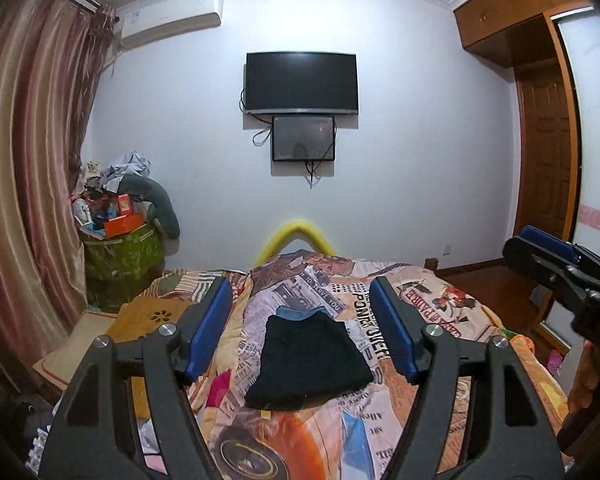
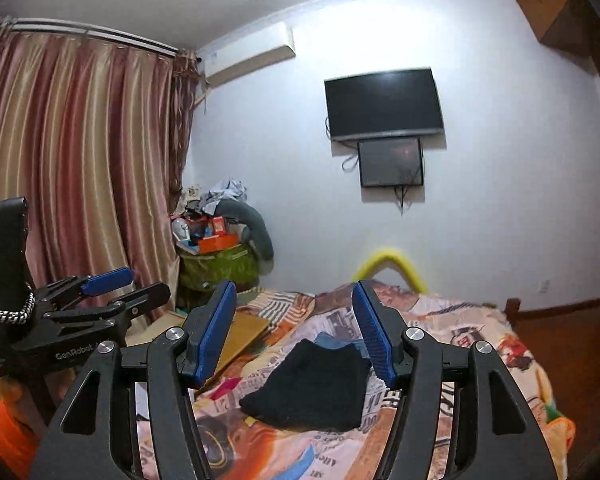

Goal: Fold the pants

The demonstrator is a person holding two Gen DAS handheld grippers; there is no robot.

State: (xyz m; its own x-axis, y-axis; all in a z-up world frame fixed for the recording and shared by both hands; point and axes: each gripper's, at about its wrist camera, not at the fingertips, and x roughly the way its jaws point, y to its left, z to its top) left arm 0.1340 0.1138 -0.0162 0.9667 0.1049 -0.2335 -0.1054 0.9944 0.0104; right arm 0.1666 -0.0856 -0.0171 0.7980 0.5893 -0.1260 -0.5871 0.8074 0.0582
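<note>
Nearest the cameras, both claws are up in the air over the bed with nothing in them. The left claw (image 1: 302,330) has its blue pads (image 1: 210,330) spread wide, and the right claw (image 2: 294,330) is spread the same way, so neither is pinching any cloth. My guess is they're held back and high because the folding itself looks done.

Just past them, the black pants (image 1: 308,364) sit as a compact folded bundle on the patterned bedspread (image 1: 440,320), roughly mid-bed, edges fairly squared up. A bit of blue fabric (image 1: 300,313) pokes out from under the far edge, touching it; can't tell what that is.

Further back there's a yellow curved thing (image 1: 298,236) at the foot of the bed, then the wall TV (image 1: 300,82). A green bin of clutter (image 1: 120,252) sits in the corner by the curtain (image 1: 24,152).
</note>
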